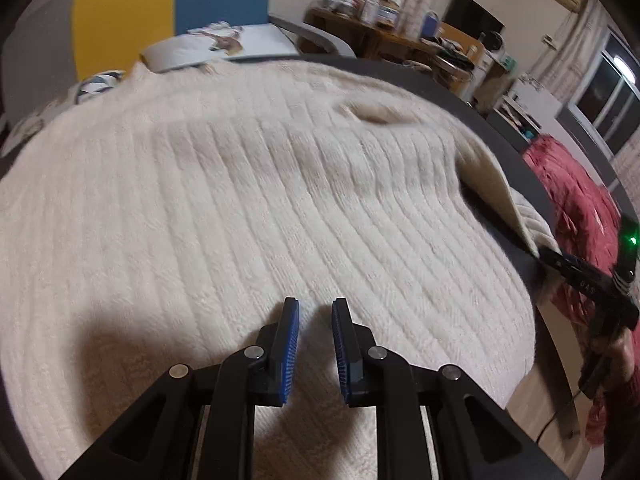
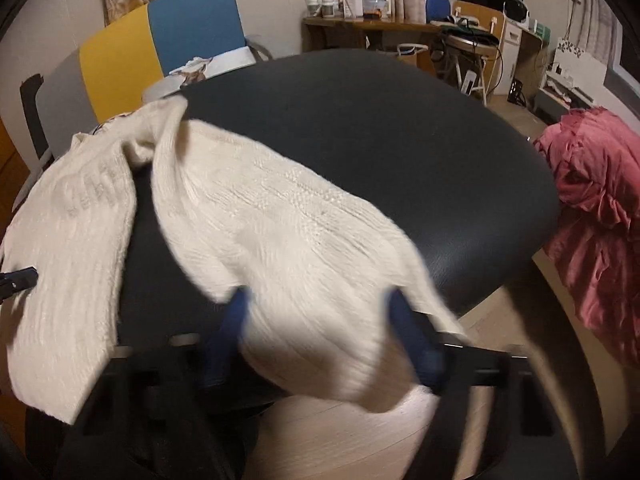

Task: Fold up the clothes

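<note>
Cream ribbed knit sweater (image 1: 248,184) covers the black round bench (image 2: 380,128); your left hand-held gripper (image 1: 315,320) hovers released above it, your right hand-held gripper (image 2: 320,320) straddles its blurred sleeve, grip unclear.

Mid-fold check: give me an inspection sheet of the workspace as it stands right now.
Surface: dark round table.
Job's things: cream knit sweater spread on the table; its sleeve drawn out toward the right claw.
Clutter: pale folded item at the far edge; red garment heaped beside the table.
Grippers: left claw open and empty above the sweater; right claw blurred, sleeve between its fingers, grip cannot be told.
Cables: wires hanging by the desk.
Surroundings: blue chair, yellow chair, cluttered wooden desk.
</note>
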A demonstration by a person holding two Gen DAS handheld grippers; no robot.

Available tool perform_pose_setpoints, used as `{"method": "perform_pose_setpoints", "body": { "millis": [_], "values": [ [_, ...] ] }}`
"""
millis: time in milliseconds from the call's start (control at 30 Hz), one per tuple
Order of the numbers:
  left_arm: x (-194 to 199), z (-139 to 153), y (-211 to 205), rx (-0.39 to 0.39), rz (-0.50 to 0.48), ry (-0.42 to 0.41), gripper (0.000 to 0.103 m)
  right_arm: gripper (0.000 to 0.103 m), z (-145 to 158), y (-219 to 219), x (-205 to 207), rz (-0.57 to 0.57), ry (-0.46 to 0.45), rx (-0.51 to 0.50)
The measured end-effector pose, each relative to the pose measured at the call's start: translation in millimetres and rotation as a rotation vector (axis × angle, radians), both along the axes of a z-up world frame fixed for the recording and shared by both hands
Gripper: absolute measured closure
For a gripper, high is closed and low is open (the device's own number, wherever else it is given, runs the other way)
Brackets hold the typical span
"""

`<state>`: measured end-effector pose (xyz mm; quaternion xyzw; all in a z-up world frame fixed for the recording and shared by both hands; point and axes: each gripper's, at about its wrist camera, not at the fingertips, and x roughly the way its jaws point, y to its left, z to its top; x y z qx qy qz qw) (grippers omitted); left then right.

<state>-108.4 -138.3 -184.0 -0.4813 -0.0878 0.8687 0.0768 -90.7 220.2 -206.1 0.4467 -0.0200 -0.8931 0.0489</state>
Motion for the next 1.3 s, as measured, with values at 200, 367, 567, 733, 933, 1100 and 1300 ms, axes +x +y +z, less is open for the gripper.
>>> {"method": "perform_pose_setpoints", "body": {
  "millis": [200, 367, 567, 733, 933, 1100, 1300],
  "values": [
    [-7, 18, -4, -0.102, -0.013, 0.080, 0.087, 0.083, 14, -4, -17, 0.042, -0.020, 0.113],
    [-12, -11, -25, -0.124, -0.003, -0.023, 0.087, 0.088, 66, 12, -44, 0.035, 0.071, 0.156],
    [-14, -12, -32, -0.094, 0.006, -0.051, 0.086, 0.088, 75, 19, -100, 0.017, 0.050, 0.199],
    [-36, 23, -46, 0.051, -0.039, 0.046, 0.089, 0.088, 63, 32, -129, 0.000, -0.001, 0.193],
    [-129, 60, -27, -0.005, -0.173, 0.194, 0.089, 0.088, 75, 39, -141, 0.013, 0.012, 0.200],
    [-191, 27, 32, -0.085, -0.371, 0.121, 0.089, 0.088, 90, 36, -154, 0.049, 0.022, 0.223],
    [-217, -22, 38, -0.064, -0.323, -0.026, 0.087, 0.088, 97, 39, -171, 0.068, 0.023, 0.249]
  ]
}}
